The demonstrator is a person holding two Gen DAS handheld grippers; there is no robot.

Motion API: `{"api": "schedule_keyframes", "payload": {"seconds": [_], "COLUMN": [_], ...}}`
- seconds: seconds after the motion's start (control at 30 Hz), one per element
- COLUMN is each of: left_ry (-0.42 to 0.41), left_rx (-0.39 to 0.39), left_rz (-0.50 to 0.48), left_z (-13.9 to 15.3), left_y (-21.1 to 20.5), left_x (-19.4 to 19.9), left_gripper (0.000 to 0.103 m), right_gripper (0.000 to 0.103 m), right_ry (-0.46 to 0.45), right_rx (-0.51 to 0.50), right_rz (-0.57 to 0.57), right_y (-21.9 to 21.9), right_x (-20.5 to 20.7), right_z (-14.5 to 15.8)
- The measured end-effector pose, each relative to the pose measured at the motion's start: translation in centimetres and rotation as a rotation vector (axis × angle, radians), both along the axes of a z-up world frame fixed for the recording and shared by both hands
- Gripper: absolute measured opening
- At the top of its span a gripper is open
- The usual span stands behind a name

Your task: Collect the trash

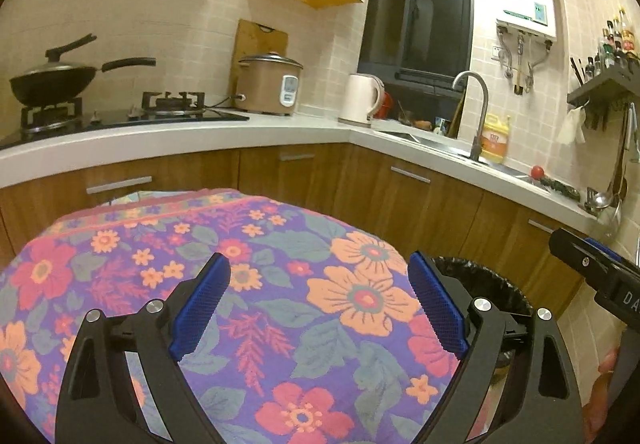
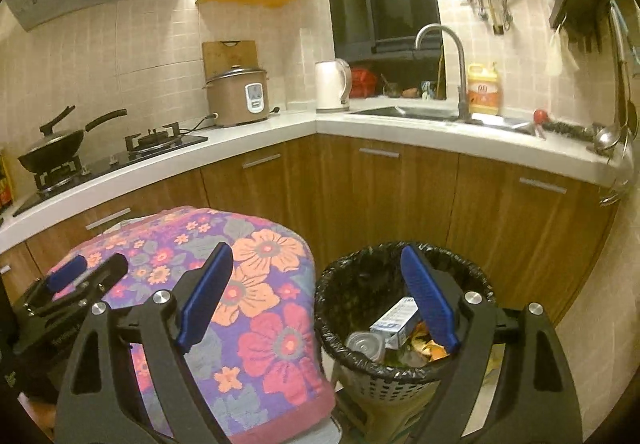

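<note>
Seemingly late in the job, both claws hang empty in a small kitchen. The right gripper (image 2: 316,298), jaws spread wide and holding nothing, hovers above the round black-lined trash basket (image 2: 340,284) at the lower centre of the right wrist view. The basket already holds a silver tin can (image 2: 365,344), a white and blue carton (image 2: 394,320) and orange peel scraps (image 2: 430,348), all lying just below and between the blue pads. The left gripper (image 1: 320,302), likewise wide open and empty, sits over the purple floral-cloth-covered table (image 1: 280,284), which fills the lower left of its frame and shows no litter. Judging by this, the next move calls for finding any remaining trash, perhaps on the white countertop (image 2: 280,128) across mid-frame.
</note>
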State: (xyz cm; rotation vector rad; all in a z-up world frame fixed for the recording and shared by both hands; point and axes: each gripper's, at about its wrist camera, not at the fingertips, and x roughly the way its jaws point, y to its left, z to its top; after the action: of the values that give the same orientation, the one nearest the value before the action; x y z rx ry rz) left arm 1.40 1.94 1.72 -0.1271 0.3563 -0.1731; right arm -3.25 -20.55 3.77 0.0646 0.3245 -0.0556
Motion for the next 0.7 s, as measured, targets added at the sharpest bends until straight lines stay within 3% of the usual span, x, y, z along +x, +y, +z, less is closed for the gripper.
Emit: {"api": "schedule_keyframes", "payload": {"seconds": [0.7], "left_ry": [0.036], "left_rx": [0.043], "left_rz": [-0.003], "left_z": [-0.7], "left_y": [-1.3], "left_x": [0.4], "left_gripper": [0.090], "right_gripper": [0.082], "right_ry": [0.034], "right_rx": [0.022], "right_rz": [-0.005], "right_y": [-1.0], "right_x": [0.5], "right_z": [-1.1]}}
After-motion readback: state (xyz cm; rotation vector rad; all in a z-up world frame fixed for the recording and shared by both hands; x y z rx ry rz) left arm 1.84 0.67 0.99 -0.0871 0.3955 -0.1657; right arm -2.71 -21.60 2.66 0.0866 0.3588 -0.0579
